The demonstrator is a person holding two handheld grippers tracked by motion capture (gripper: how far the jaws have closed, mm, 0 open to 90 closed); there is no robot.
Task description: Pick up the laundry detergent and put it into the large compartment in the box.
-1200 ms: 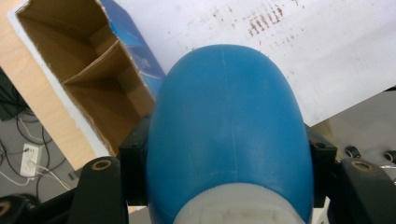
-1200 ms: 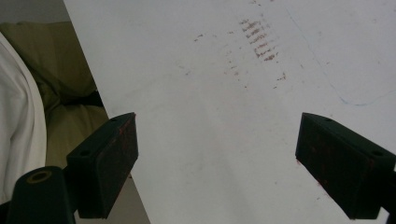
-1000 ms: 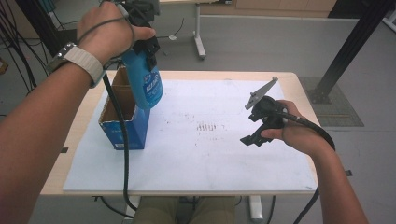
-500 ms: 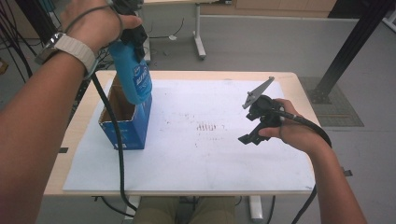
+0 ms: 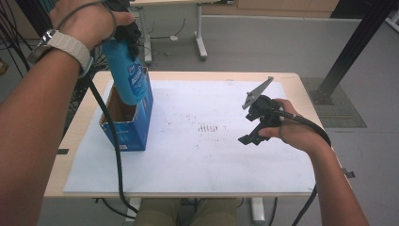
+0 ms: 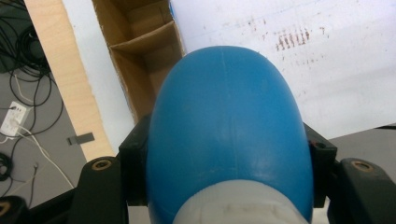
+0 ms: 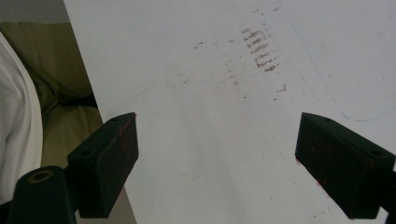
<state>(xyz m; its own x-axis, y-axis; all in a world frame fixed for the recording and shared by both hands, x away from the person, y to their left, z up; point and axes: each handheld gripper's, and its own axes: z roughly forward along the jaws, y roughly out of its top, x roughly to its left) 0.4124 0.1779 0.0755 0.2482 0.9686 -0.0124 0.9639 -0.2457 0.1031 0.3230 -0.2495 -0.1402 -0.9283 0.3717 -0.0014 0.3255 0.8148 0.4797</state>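
My left tool (image 5: 123, 29) is clenched on the blue bottle (image 5: 128, 75), pads pressed on both sides of its body near the white neck, seen close in the left gripper view (image 6: 224, 130). Against the frame a second back, the bottle has come up and drifted toward the far left corner of the bench (image 5: 197, 77); before it sat deep in the blue cardboard box (image 5: 129, 127), now only its lower end is at the box's rim, the rest hanging clear above. Bottle tilted, base pointing down under the tool into the open box. Box itself hasn't shifted, brown inside, a divider visible below the bottle in the left gripper view (image 6: 140, 42). White sheet (image 5: 202, 155) on the bench, brown smudges (image 5: 209, 128) mid-sheet, between the two tools. My right tool (image 5: 254, 125) is released, jaws wide with nothing between them, just above the sheet, well right of the box, same spot as before.
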